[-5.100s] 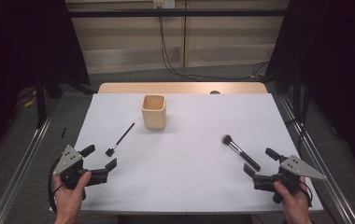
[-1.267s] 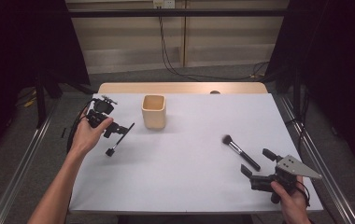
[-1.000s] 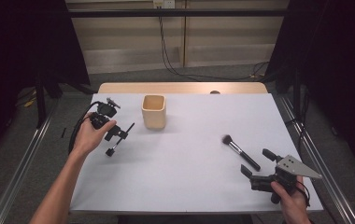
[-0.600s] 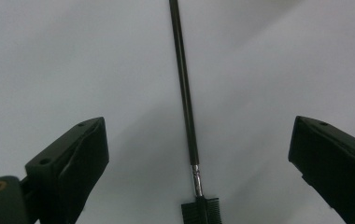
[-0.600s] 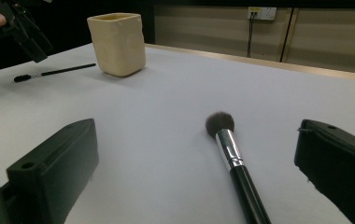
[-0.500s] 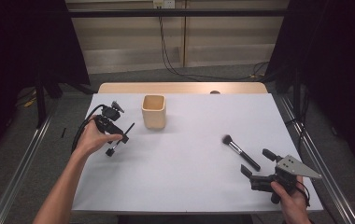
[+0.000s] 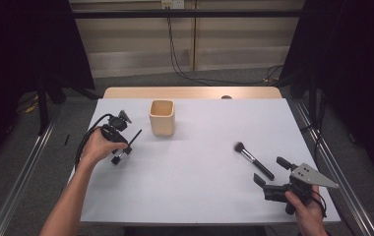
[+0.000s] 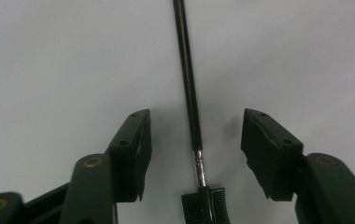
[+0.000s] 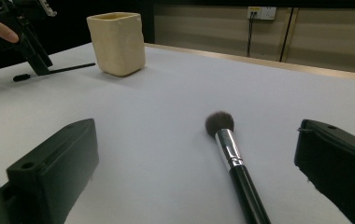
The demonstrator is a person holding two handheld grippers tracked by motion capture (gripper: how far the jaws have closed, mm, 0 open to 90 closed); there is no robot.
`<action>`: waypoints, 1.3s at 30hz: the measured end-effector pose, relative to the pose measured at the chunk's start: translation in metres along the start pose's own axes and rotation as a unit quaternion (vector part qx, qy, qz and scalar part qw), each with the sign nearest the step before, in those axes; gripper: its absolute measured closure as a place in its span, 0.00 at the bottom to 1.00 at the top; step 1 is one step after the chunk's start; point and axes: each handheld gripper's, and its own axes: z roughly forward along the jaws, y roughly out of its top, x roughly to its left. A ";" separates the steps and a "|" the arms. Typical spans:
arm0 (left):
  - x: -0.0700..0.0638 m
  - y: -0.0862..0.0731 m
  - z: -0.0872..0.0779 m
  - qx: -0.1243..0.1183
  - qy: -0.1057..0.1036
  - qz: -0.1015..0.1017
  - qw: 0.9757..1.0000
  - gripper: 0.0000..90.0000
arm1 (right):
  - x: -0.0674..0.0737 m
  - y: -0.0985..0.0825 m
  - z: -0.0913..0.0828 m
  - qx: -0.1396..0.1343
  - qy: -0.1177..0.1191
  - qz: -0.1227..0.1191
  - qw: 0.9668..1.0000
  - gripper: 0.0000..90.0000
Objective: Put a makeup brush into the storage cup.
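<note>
As left tongs (image 8: 192, 140) close, thin brush (image 8: 188, 93) between — untouched

The high view looks forward and down from the near side over the whole white counter (image 7: 195, 177). The left gripper view looks straight down, very close, along its jaws at the thin black wand-handled brush (image 8: 188, 88). The right gripper view sits low at the near right, facing far-left across the counter; it shares the cream square ceramic cup (image 9: 116, 43) and the black-handled round powder brush (image 9: 234, 163) with the high view.

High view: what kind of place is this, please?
Probably a lab or studio set up for recording handling tasks: a table with a plain white cover, dark curtains at both sides, and cables hanging down the back wall.
</note>
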 end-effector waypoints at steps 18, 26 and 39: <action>0.000 -0.002 0.003 0.029 0.003 -0.013 0.999 0.85 | 0.001 0.000 0.000 0.006 0.006 -0.001 1.000 0.00; -0.002 0.002 0.004 0.050 0.005 -0.011 0.999 0.94 | 0.001 0.000 0.000 0.005 0.007 0.000 1.000 0.00; -0.001 0.001 0.003 0.046 0.004 -0.013 0.999 0.95 | 0.001 0.000 0.000 0.007 0.004 0.003 1.000 0.00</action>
